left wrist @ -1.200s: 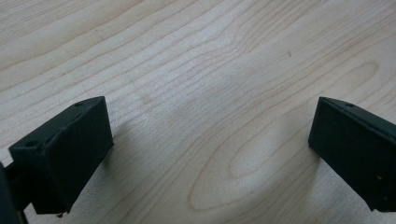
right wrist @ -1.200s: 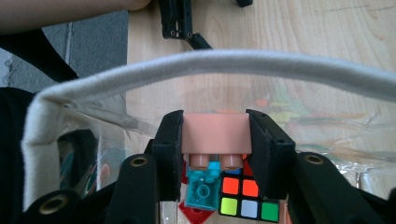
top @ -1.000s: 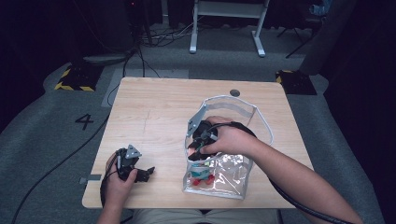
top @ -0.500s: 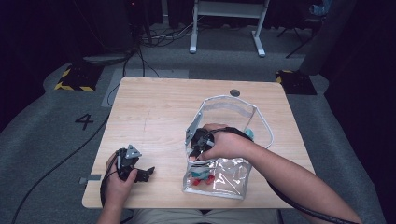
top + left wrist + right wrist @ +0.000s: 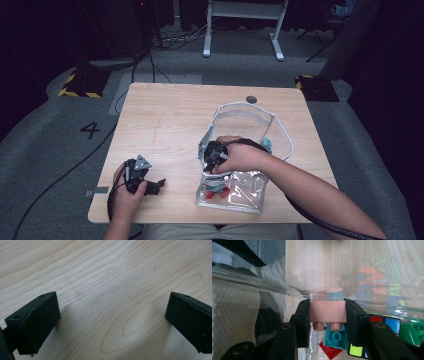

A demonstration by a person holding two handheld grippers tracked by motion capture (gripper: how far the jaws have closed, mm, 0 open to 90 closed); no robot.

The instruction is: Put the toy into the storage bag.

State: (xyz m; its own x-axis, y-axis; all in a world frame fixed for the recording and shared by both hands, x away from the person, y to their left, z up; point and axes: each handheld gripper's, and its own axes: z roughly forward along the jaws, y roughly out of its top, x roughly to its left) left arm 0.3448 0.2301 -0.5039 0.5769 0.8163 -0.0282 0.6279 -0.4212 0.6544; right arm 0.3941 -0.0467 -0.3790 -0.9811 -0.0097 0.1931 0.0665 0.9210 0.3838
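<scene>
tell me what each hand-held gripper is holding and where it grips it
The right hand-held gripper clamps a pink toy brick by its two opposite side faces, studs pointing toward the camera, inside the clear bag. The left hand-held gripper holds nothing, jaws open over the table.

A single readable mark: the digit "4" (image 5: 91,130), dark on the grey floor (image 5: 45,165). It sits off the table's (image 5: 165,115) left edge, beyond and to the outer side of the left gripper (image 5: 150,187), well apart from it. Black-and-yellow hazard striping (image 5: 76,93), farther out on the same side and past the "4", carries no lettering. Another striped patch (image 5: 312,80) lies on the floor far beyond the right gripper (image 5: 212,152), also wordless. No legible text, brand or label in either gripper view.
</scene>
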